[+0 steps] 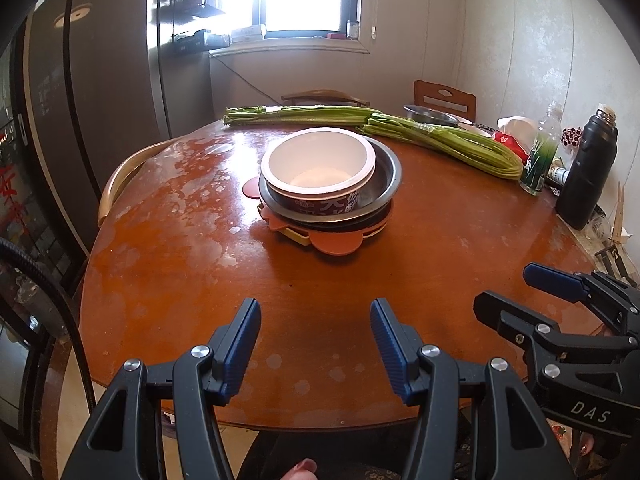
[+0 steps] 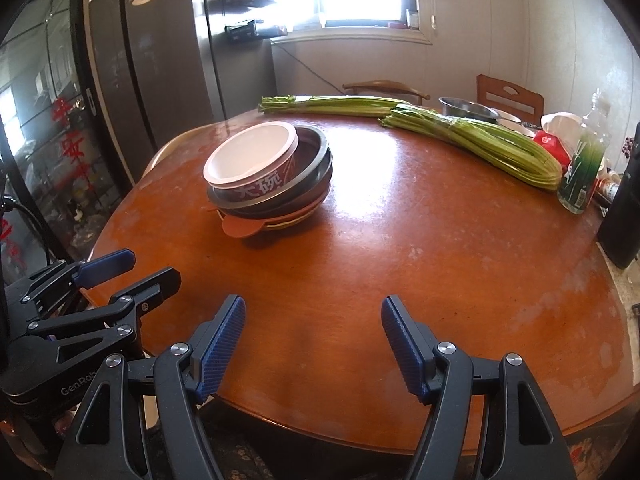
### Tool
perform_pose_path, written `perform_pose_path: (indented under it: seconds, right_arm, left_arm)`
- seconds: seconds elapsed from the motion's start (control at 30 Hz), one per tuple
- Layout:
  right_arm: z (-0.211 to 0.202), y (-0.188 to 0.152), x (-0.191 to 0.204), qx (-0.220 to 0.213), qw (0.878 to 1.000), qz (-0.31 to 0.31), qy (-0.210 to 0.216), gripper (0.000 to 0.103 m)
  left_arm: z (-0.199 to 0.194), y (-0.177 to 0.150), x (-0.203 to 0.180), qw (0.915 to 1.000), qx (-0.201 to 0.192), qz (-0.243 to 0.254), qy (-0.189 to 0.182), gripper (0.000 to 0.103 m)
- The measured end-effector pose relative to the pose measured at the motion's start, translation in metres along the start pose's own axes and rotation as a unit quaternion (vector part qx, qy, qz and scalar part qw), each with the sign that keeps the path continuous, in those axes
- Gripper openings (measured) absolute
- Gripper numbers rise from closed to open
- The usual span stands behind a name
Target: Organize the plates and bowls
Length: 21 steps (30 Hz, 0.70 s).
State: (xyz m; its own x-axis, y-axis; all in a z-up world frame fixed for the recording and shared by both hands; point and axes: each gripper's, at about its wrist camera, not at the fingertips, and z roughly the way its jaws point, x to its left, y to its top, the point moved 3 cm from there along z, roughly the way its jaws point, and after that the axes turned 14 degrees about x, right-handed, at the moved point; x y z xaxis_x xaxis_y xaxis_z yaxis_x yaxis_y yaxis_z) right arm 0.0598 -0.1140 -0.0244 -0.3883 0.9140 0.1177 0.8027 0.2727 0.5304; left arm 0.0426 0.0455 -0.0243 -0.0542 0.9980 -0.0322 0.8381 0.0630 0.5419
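Observation:
In the middle of the round wooden table (image 1: 192,264) stands one stack. A white paper bowl (image 1: 318,168) with a dark printed wall sits in a steel bowl (image 1: 391,172), on dark plates, an orange plate (image 1: 336,245) with rounded tabs and a yellow one at the bottom. The right wrist view shows the same paper bowl (image 2: 250,156), steel bowl (image 2: 318,152) and orange plate (image 2: 240,229). My left gripper (image 1: 314,308) hangs open over the near table edge, well short of the stack. My right gripper (image 2: 313,304) is open beside it, holding nothing. A second steel bowl (image 1: 430,114) stands at the back right.
Two celery bundles (image 1: 440,140) lie across the far side of the table. A clear bottle (image 1: 542,152), a black flask (image 1: 588,176) and a red packet crowd the right edge. Chairs stand behind and to the left, and a dark fridge (image 1: 100,80) is on the left.

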Motion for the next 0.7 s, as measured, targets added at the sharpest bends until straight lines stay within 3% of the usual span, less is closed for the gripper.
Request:
perform_pose_path:
  seconds: [0.7]
  right_arm:
    - [-0.0028, -0.0053, -0.0067, -0.002, 1.0, 0.011, -0.001, 0.072]
  left_arm:
    - [0.0031, -0.0024, -0.0001, 1.0, 0.008, 0.001, -0.003, 0.057]
